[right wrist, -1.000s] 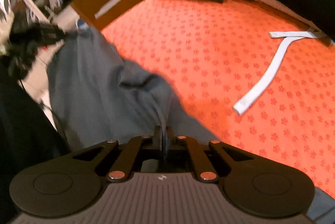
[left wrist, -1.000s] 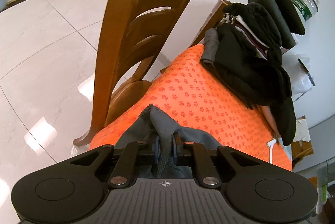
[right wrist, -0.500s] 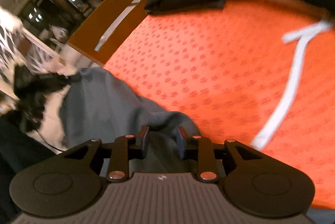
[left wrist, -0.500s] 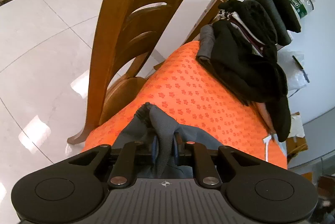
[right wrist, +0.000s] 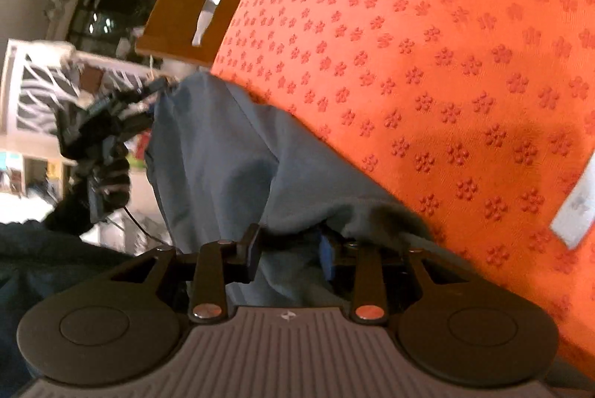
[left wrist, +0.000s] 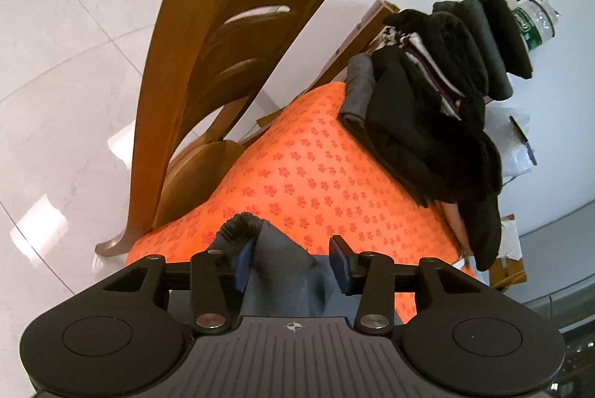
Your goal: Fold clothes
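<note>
Clearly both grippers were letting go of the grey garment (left wrist: 282,264), which lay at the near edge of the tabletop (left wrist: 334,182) on its orange, flower-embossed cloth. The left gripper (left wrist: 293,262) had its jaws opening, a soft ridge of fabric standing loose between them with the pads no longer pinching it; the right gripper (right wrist: 288,255) likewise had its jaws opening over a rumpled fold. To release well, I judged each hand should draw straight back so the limp, matte knit would not drag or snag on a pad and spoil the fold. Further off, a pile of dark clothes (left wrist: 438,108) slumped in thick, rounded folds beside a glossy wooden chair (left wrist: 230,71), and a flat white strip (right wrist: 576,208) lay on the cloth.
</note>
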The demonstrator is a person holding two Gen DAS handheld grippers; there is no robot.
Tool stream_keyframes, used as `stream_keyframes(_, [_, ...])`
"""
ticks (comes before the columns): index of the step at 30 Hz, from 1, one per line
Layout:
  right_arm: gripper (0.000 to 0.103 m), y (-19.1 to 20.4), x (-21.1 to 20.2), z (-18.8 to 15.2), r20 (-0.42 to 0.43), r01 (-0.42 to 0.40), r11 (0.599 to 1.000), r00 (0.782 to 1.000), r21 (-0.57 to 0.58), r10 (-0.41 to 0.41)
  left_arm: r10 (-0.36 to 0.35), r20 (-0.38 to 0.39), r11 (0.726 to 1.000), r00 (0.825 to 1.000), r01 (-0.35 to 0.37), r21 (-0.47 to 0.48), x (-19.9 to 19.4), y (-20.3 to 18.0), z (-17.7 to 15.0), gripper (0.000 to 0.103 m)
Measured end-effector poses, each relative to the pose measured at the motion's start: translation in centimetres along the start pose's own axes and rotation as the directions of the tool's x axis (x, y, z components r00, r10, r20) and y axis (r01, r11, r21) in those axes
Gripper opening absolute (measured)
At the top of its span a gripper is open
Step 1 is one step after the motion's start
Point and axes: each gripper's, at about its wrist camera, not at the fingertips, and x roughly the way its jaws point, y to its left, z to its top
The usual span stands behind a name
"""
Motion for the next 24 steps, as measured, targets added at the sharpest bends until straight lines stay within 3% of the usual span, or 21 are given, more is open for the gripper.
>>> stream_keyframes(3, [0.031, -0.9, 0.5, -0.2, 0.047, -0.054, 0.996, 0.998, 0.065, 0.051, 0.001, -0.014, 1.000, 1.000, -0.001, 0.008, 0.7, -0.1, 0.0, 0.038])
stream_keyframes(4, [0.015, -1.1, 0.7, -0.3, 0.063, -0.071, 0.994, 0.996, 0.085, 0.066, 0.010, -0.010, 1.000, 1.000, -0.010, 0.019, 0.8, -0.2, -0.1, 0.032])
stream_keyframes(5, [0.012, -1.2, 0.7, -0.4, 0.083, -0.087, 0.991, 0.993, 0.100, 0.079, 0.011, -0.003, 1.000, 1.000, -0.011, 0.024, 0.6, -0.2, -0.1, 0.029])
stream_keyframes(8, [0.009, -0.9, -0.8, -1.2, 0.183, -0.145, 0.980, 0.976, 0.138, 0.118, 0.018, 0.031, 0.999, 0.999, -0.019, 0.037, -0.3, -0.4, 0.0, 0.024])
stream_keyframes(11, [0.008, 0.0, -4.0, -1.6, 0.326, -0.212, 0.964, 0.933, 0.163, 0.151, 0.006, 0.079, 0.999, 0.997, -0.009, 0.038, -2.3, -0.7, 0.3, 0.022])
stream_keyframes(13, [0.007, 0.9, -5.8, -1.2, 0.390, -0.213, 0.966, 0.910, 0.150, 0.140, -0.014, 0.085, 0.999, 0.996, 0.011, 0.041, -3.1, -0.7, 0.3, 0.022])
stream_keyframes(15, [0.007, 1.5, -6.2, -0.3, 0.401, -0.171, 0.973, 0.911, 0.153, 0.097, -0.003, 0.070, 0.998, 0.998, -0.001, 0.067, -2.9, -0.8, 0.1, 0.022])
stream_keyframes(18, [0.010, 0.8, -4.7, 1.4, 0.363, -0.087, 0.979, 0.932, 0.184, 0.015, 0.028, 0.043, 0.998, 0.999, -0.030, 0.055, -1.5, -0.1, 0.3, 0.022])
stream_keyframes(19, [0.015, 0.4, -4.3, 1.7, 0.356, -0.081, 0.978, 0.934, 0.193, 0.007, 0.032, 0.041, 0.998, 0.999, -0.034, 0.056, -1.2, 0.0, 0.4, 0.022])
stream_keyframes(22, [0.039, -0.5, -3.8, 1.8, 0.354, -0.089, 0.974, 0.935, 0.208, 0.010, 0.037, 0.037, 0.995, 0.999, -0.040, 0.093, -0.6, -0.4, 0.9, 0.022])
stream_keyframes(24, [0.040, -0.5, -3.9, 1.8, 0.329, -0.082, 0.979, 0.944, 0.188, 0.016, 0.035, 0.037, 0.993, 0.999, -0.039, 0.112, -0.6, -0.6, 1.1, 0.022])
